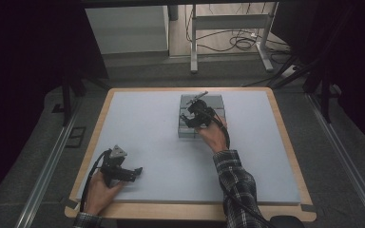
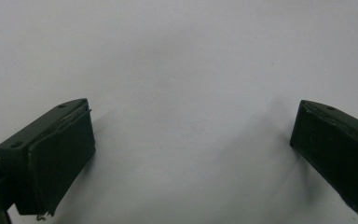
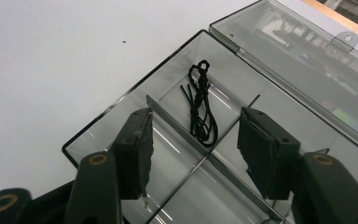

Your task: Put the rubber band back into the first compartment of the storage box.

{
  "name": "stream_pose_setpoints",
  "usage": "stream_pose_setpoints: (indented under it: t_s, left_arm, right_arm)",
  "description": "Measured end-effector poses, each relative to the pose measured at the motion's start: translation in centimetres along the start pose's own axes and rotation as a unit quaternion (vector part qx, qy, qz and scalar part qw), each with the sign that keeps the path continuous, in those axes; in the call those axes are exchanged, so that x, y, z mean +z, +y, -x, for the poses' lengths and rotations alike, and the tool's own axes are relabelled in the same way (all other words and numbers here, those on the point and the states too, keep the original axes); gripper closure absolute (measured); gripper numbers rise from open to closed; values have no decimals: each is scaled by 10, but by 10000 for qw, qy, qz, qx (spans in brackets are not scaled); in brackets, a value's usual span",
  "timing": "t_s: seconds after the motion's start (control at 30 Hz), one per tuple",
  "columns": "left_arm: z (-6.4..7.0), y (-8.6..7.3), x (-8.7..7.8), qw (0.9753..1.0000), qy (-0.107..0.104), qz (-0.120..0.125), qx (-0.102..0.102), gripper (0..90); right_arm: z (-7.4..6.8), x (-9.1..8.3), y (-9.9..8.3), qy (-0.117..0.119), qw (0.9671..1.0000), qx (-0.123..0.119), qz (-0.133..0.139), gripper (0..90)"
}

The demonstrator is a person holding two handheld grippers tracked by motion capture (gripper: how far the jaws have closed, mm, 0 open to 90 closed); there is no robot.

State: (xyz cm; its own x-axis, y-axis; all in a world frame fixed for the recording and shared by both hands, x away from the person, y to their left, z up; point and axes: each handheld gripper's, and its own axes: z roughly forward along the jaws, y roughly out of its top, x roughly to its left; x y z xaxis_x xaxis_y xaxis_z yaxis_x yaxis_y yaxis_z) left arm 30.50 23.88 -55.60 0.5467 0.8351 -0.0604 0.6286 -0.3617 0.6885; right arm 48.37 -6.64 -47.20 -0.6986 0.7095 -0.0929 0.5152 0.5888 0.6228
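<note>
No text, label, brand or number is readable anywhere; the clear box lid [image 3: 303, 60] perhaps mirrors blurred, illegible shapes.

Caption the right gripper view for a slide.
Open right claw poised over a clear compartment box holding a black cord.

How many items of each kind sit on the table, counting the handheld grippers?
Black two-jaw grippers: 2, the left gripper and right gripper
Clear plastic compartment box with open lid: 1
Black knotted cord bundle in the box: 1
Total: 4
</note>
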Motion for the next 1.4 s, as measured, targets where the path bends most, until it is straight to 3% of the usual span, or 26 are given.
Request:
stream_pose_setpoints:
  t_s: [0.63,1.4]
  left_arm:
    - [0,0,0,10000,-1,-1,1,0]
    - [0,0,0,10000,-1,-1,1,0]
  right_arm:
    - [-7,-12,-4,171,9998,-33,5,293]
    - [-21,-26,-15,270,9994,-174,-109,233]
